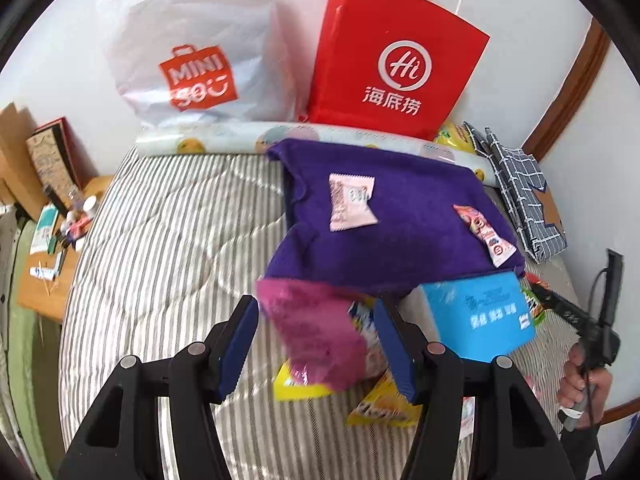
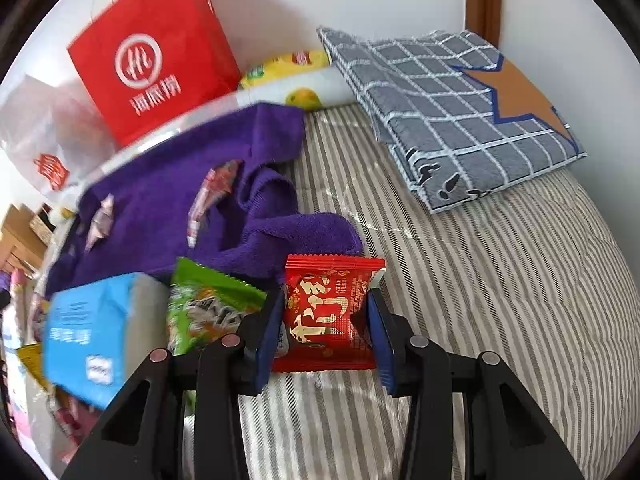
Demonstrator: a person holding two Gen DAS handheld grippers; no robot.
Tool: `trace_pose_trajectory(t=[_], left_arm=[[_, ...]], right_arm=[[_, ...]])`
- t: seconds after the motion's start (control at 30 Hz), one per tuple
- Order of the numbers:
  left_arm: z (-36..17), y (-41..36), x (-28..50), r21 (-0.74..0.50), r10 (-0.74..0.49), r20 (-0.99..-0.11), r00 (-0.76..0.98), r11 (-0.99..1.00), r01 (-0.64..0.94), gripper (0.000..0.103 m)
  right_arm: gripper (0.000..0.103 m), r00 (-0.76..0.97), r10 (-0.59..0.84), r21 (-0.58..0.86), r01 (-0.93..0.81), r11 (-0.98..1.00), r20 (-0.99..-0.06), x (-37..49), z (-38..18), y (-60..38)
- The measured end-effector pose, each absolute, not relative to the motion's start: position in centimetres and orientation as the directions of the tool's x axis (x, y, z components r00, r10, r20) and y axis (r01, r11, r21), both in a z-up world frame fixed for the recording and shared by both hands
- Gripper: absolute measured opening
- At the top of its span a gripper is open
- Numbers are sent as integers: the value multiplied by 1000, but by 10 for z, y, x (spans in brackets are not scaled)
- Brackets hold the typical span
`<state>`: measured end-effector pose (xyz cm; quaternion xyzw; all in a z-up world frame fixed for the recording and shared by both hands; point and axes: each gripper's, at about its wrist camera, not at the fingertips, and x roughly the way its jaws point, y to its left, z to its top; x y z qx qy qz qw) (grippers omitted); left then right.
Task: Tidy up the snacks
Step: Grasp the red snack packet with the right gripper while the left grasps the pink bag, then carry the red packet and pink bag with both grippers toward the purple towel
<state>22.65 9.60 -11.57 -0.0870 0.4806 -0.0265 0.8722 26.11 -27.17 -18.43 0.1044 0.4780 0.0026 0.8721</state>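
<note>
Snack sorting on the striped bed [image 2: 460,280] is barely begun. The right tongs [image 2: 326,320] pinch a red snack packet [image 2: 324,316] at its sides; a green packet [image 2: 208,308] and a blue box [image 2: 88,332] lie to their left. The left tongs [image 1: 320,340] hold a pink snack bag [image 1: 320,332], yellow packets [image 1: 380,404] beneath them. Ahead of both, only two small packets [image 1: 352,202] rest on the purple towel [image 1: 400,220]; most snacks remain heaped together.
</note>
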Motion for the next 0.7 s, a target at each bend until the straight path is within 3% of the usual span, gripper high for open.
trace_pose_trajectory(t=[0.17,0.3,0.63,0.7], left_arm=[[-129,95,217,-190,-146,-843,519,981,-34,61],[-140,88,217,-207,-165,-837,521,978,-22,72],[-169,87,238,-286,-230,-848,477,957,-47,76],[-177,85,242,-292,-239,-848,473,955,-41,80]], right_arm=[[42,572,106,183,79,980,-813,233,-166,-271],[42,578,118,191,66,979,-808,209,-160,-264],[42,575,131,168,12,986,-807,175,-161,-245],[42,570,124,154,5,988,-812,171,-165,-241]])
